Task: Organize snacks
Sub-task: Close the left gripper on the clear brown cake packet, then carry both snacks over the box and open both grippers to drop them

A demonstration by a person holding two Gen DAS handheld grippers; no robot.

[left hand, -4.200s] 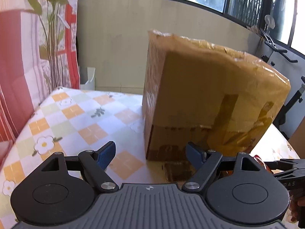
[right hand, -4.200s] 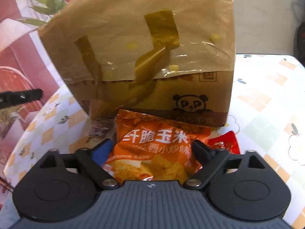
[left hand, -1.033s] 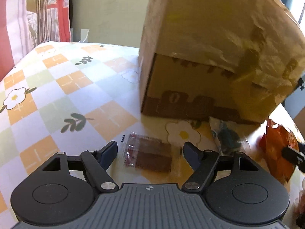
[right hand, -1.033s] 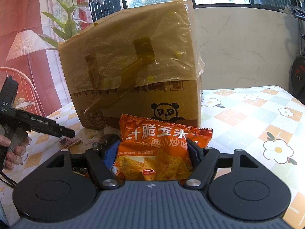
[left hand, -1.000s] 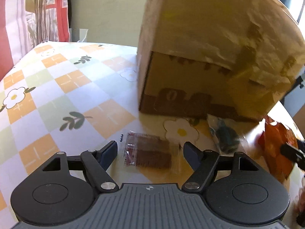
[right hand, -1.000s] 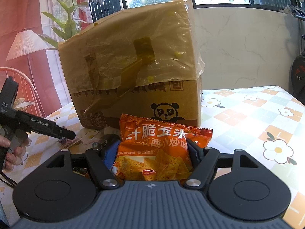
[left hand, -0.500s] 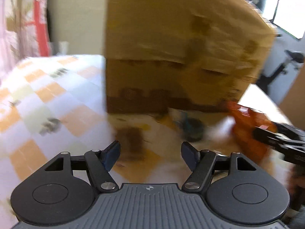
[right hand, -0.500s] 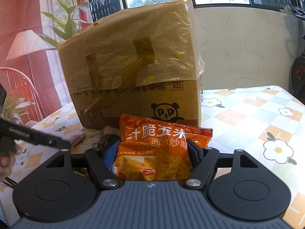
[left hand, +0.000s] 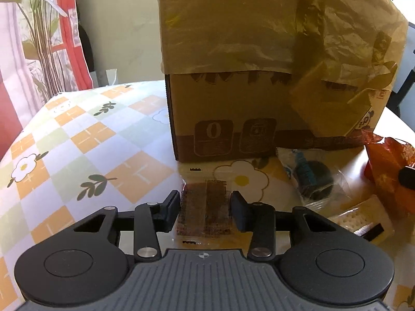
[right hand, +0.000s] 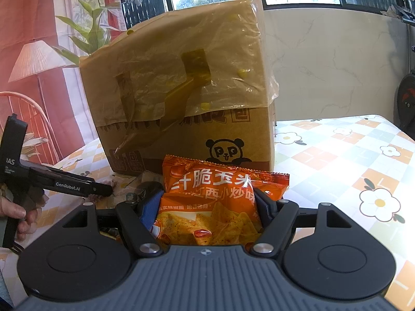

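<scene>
A tall cardboard box (left hand: 259, 83) draped in yellow plastic stands on the checked tablecloth; it also shows in the right wrist view (right hand: 186, 98). My left gripper (left hand: 205, 208) has closed its fingers against both sides of a small clear packet of brown snack (left hand: 205, 212) lying on the table. My right gripper (right hand: 207, 207) is shut on an orange chip bag (right hand: 215, 202) and holds it in front of the box. The same bag shows at the right edge of the left wrist view (left hand: 389, 171).
A clear packet with a dark round snack (left hand: 311, 178) and a white packet (left hand: 360, 220) lie right of my left gripper. The left gripper's body (right hand: 64, 186) shows at left in the right wrist view. The table edge (left hand: 15, 140) runs at left.
My left gripper swung right, then came back over the brown packet, lowered and closed on it. My right gripper has stayed still with the chip bag.
</scene>
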